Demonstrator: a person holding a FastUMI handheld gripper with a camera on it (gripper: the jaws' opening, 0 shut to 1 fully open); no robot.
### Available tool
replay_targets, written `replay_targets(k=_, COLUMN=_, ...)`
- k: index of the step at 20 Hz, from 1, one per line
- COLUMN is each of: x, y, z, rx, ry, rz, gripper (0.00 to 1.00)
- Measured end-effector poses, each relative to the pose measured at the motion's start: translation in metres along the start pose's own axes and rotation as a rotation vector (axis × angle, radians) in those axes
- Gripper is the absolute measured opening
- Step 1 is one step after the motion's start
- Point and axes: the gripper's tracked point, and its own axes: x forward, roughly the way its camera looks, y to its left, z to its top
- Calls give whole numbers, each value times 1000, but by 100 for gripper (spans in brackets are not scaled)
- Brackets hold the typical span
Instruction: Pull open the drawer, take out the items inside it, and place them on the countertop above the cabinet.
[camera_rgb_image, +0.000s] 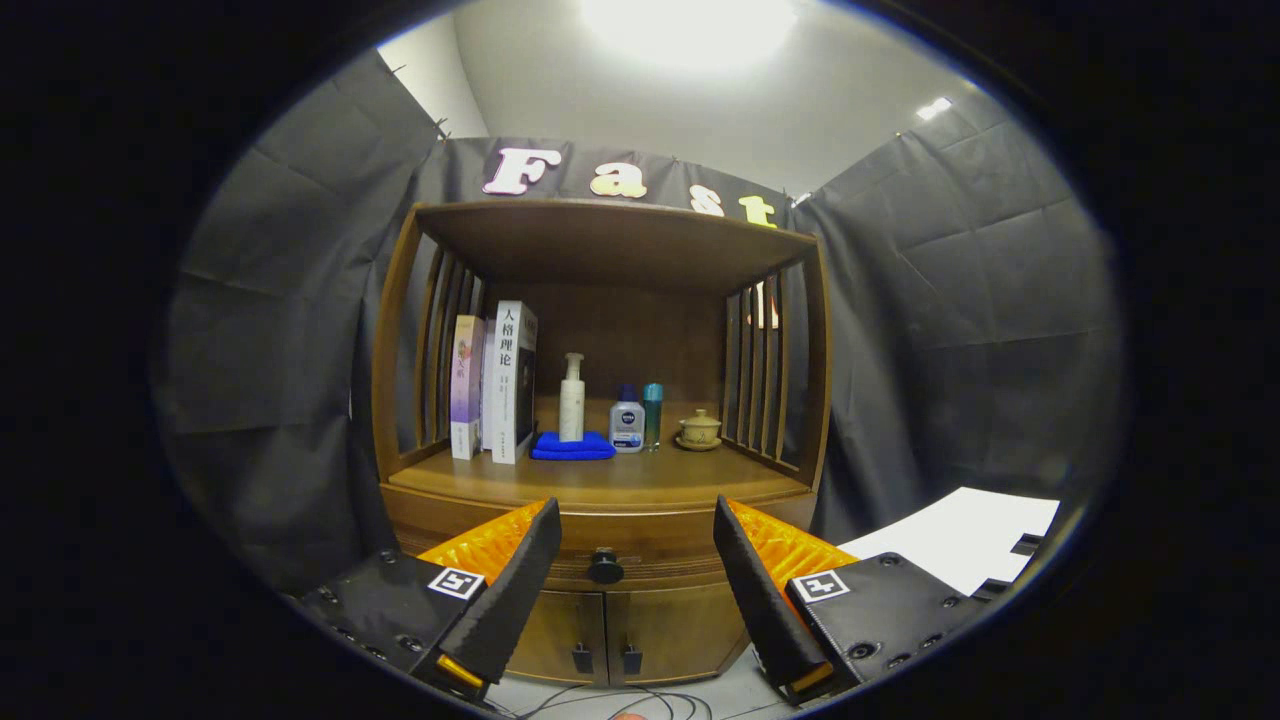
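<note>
— Setting, as recorded?
— A booth walled with black cloth is seen, lit by a bright ceiling lamp at the top of the frame. At the centre stands a wooden cabinet (600, 420) with slatted sides and an open shelf bay. White sheets (960, 545) are noted at the lower right.

— The task's item?
— A drawer (600, 545) is set in the cabinet front, just under the countertop (620, 485). Its long axis runs left to right across the lower middle of the frame, its face turned toward the camera. It is seen shut, flush with the front. A dark round knob (605, 567) is fixed at its middle. Two small doors (610, 640) are listed below it.

— Position relative to the tool?
— The gripper (637, 545) is held before the drawer, fingers spread wide with nothing between them. The knob appears in the gap, slightly nearer the left finger, beyond the fingertips (545, 525) and untouched.

— Items on the countertop?
— At left, upright books (497, 385). Then a folded blue cloth (572, 446) with a white pump bottle (572, 398) standing on it. Beside it, a small bottle with a blue cap (627, 420) and a teal cylinder (653, 414). At right, a lidded tea cup on a saucer (699, 430).

— Floor?
— Cables (620, 705) are seen at the bottom centre.
</note>
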Motion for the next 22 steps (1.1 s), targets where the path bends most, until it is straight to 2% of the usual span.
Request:
replay_targets(k=7, x=48, y=3, z=-29, rx=-35, ry=43, rz=-8, gripper=96)
replay_targets(k=12, x=78, y=14, z=-47, rx=8, ry=85, rz=6, gripper=96)
replay_targets(k=22, x=106, y=44, z=-125, rx=-40, ry=254, rz=55, gripper=96)
